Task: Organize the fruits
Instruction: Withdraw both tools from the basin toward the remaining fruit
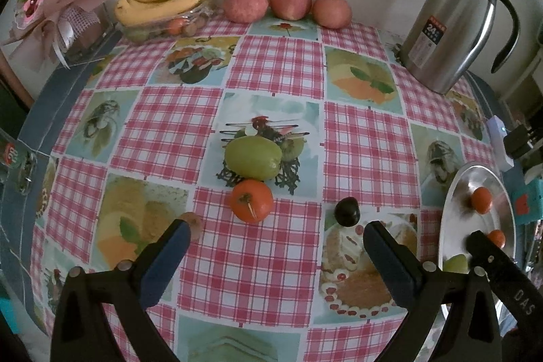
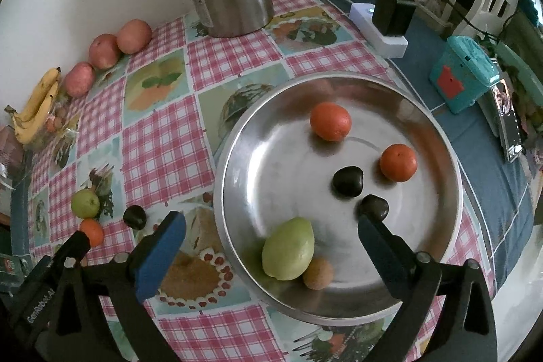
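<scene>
Steel plate (image 2: 237, 158) already holds six small fruits — two orange, two dark, one green, one brown. Left on the table (image 1: 271, 260): green fruit (image 1: 254, 158), orange one (image 1: 251, 201), dark one (image 1: 347, 211), brown one (image 1: 192, 221). Left gripper (image 1: 275, 234) and right gripper (image 2: 271, 226) — fingers spread, empty. Judged past halfway.

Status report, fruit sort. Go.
Left gripper and right gripper open, empty. Steel plate holds six fruits. Orange, green fruit, dark fruit still on table.
</scene>
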The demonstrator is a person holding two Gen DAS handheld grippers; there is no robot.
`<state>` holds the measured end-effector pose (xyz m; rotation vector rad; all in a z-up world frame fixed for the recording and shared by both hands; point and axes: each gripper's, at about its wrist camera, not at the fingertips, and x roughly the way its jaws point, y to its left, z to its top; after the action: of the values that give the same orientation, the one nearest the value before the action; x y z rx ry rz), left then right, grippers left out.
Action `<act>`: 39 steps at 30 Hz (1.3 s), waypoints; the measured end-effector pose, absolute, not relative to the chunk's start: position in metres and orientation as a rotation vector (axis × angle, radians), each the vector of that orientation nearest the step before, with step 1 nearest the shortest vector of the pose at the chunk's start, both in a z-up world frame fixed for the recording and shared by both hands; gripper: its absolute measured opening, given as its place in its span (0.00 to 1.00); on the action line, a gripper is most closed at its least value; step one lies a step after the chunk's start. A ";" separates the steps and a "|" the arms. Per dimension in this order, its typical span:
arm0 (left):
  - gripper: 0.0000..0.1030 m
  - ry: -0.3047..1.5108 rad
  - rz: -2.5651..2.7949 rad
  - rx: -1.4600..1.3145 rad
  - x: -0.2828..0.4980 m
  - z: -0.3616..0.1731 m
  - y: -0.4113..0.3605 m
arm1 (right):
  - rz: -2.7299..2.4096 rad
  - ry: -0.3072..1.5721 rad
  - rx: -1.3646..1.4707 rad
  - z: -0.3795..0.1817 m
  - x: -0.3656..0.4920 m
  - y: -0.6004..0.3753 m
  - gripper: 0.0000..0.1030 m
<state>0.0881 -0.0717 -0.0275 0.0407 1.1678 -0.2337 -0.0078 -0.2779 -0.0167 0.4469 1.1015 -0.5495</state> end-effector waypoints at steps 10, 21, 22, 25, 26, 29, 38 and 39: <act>1.00 1.174 -0.247 0.060 0.087 -0.029 -0.076 | -0.548 1.101 0.450 -0.018 -0.008 -0.279 0.98; 1.00 1.171 -0.248 0.073 0.092 -0.027 -0.061 | -0.510 1.144 0.410 -0.020 0.001 -0.271 0.98; 1.00 1.164 -0.226 0.079 0.094 -0.025 -0.056 | -0.505 1.146 0.407 -0.020 0.002 -0.269 0.98; 1.00 1.138 -0.165 0.094 0.098 -0.021 -0.043 | -0.484 1.153 0.405 -0.021 0.005 -0.263 0.98; 1.00 1.134 -0.154 0.091 0.099 -0.021 -0.039 | -0.474 1.156 0.403 -0.022 0.006 -0.260 0.98; 1.00 1.131 -0.120 0.056 0.104 -0.019 -0.022 | -0.440 1.163 0.396 -0.022 0.010 -0.251 0.98; 1.00 1.135 -0.059 -0.031 0.110 -0.020 0.012 | -0.364 1.196 0.356 -0.028 0.022 -0.225 0.98; 1.00 1.138 -0.056 -0.041 0.110 -0.020 0.016 | -0.356 1.197 0.356 -0.029 0.023 -0.223 0.98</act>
<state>0.1103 0.0155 -0.0205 -0.0409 1.1379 -0.0556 0.0227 -0.2232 -0.0287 0.3564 1.1968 -0.3563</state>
